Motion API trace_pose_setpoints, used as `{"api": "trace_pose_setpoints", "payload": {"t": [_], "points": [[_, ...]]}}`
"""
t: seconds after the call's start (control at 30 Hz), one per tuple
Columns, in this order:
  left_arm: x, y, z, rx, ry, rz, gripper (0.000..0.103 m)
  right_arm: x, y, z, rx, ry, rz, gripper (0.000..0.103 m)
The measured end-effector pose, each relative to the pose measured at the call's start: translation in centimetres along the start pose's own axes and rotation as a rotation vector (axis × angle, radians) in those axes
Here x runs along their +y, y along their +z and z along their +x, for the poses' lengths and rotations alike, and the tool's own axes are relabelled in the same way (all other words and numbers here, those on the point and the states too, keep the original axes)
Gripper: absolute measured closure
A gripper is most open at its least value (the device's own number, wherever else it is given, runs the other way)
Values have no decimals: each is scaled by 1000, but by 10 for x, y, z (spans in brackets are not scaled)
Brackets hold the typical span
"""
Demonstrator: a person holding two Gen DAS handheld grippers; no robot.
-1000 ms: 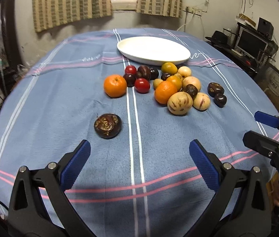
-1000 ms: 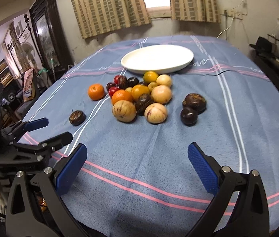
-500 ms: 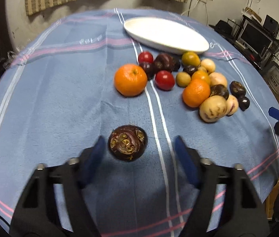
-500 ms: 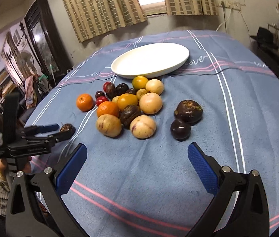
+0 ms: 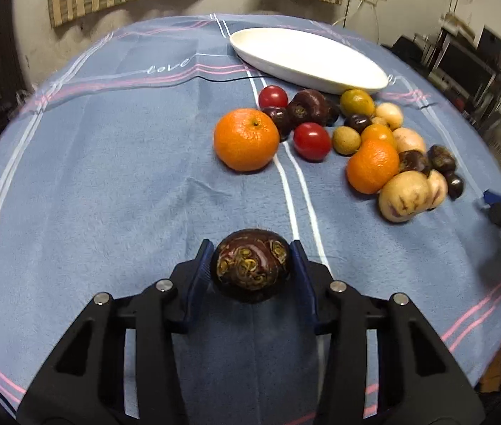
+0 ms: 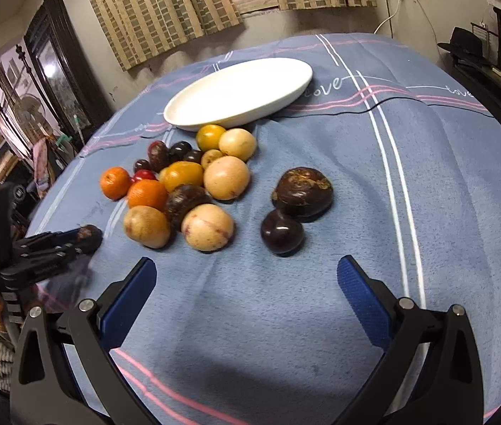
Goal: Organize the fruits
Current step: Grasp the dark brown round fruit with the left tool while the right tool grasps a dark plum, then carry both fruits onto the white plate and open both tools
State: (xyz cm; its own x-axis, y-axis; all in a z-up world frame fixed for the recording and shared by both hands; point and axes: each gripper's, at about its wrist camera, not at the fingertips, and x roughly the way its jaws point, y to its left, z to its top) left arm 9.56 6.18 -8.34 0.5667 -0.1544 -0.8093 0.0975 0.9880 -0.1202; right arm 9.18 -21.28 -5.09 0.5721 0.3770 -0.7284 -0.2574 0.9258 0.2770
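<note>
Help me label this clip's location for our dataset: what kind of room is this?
Probably a lived-in room at home: a table under a blue striped tablecloth with loose fruit, checked curtains over a small window, and a dark wooden cabinet by the wall.

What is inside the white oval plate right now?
Nothing shows inside the white oval plate: its visible surface is bare, and all the fruit lies on the blue cloth in front. The near rim hides a thin strip of the inside.

Your left gripper (image 5: pixel 250 272) is angling downward, its jaws closing with a dark fruit (image 5: pixel 249 270) sitting between the pads. Your right gripper (image 6: pixel 247 294) is hovering with jaws spread wide, gripping nothing.
</note>
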Motion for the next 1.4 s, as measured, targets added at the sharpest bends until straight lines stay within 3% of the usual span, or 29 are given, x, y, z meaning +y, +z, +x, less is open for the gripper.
{"api": "trace_pose_setpoints", "payload": {"t": [0.1, 0.17, 0.23, 0.47, 0.53, 0.8, 0.97, 1.1, 1.23, 1.33, 1.4], "points": [[0, -1, -3, -14, -15, -6, 59, -1, 0, 3, 13, -12, -34, 2], [-2, -1, -5, -28, -19, 2, 59, -2, 3, 6, 17, -23, -56, 8], [-3, -1, -5, -32, -21, 3, 59, -5, 8, 12, 30, -25, -64, 24], [1, -1, -7, -38, -34, -24, 59, -13, 16, 29, 60, -15, -43, 35], [1, -1, -6, -37, -37, -23, 59, -14, 18, 33, 65, -14, -40, 52], [1, -1, -3, -20, -44, -5, 59, -22, 17, 29, 63, 21, -13, 75], [0, 5, -1, 7, -54, 7, 59, -20, 24, 5, 16, 25, -25, 75], [-5, 43, -16, -39, -29, 43, 59, -18, 57, -21, -58, 47, -41, 75], [-23, 111, -21, -117, -17, 89, 58, -8, 108, -28, -150, 59, -71, 75], [-37, 156, 7, -109, -21, 84, 58, -2, 144, 3, -143, 77, -70, 75], [-41, 176, 33, -76, -39, 54, 58, -5, 154, 28, -83, 91, -60, 75]]}}
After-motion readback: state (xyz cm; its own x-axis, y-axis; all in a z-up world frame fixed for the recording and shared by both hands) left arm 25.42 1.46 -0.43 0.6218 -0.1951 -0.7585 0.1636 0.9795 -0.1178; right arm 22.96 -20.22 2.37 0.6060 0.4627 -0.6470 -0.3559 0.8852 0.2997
